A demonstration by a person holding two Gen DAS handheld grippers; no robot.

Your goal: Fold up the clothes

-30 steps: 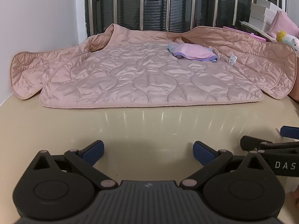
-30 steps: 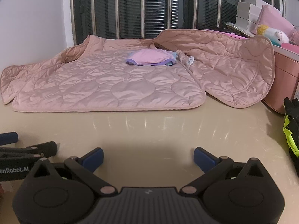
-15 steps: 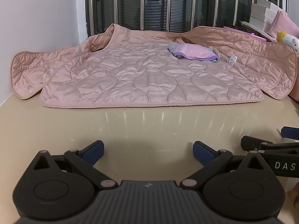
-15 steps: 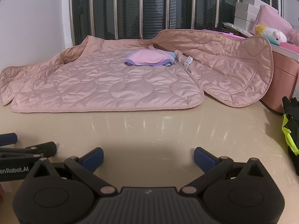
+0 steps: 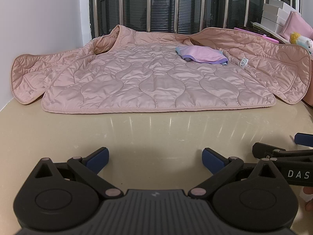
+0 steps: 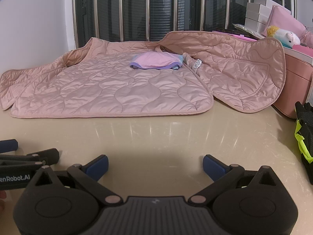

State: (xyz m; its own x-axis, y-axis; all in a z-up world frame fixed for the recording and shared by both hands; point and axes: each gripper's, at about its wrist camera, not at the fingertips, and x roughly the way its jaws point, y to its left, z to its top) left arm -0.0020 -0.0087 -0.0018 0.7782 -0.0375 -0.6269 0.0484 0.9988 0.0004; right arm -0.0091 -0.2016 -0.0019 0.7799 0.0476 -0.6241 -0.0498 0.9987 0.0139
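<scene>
Left wrist view: left claw spread wide, empty, low over bare tabletop; right claw likewise released. Pink quilted jacket lying open ahead, well apart. Best to lift off small folded lilac garment first, then pinch hem corners. Right flap draped against pink box; black-and-yellow glove nearby.

A glossy beige bench runs back to a white wall on the left and a dark barred window behind. At the right edge stands a pink box with a plush toy on top, white boxes stacked behind, and a black glove with yellow trim nearer.
</scene>
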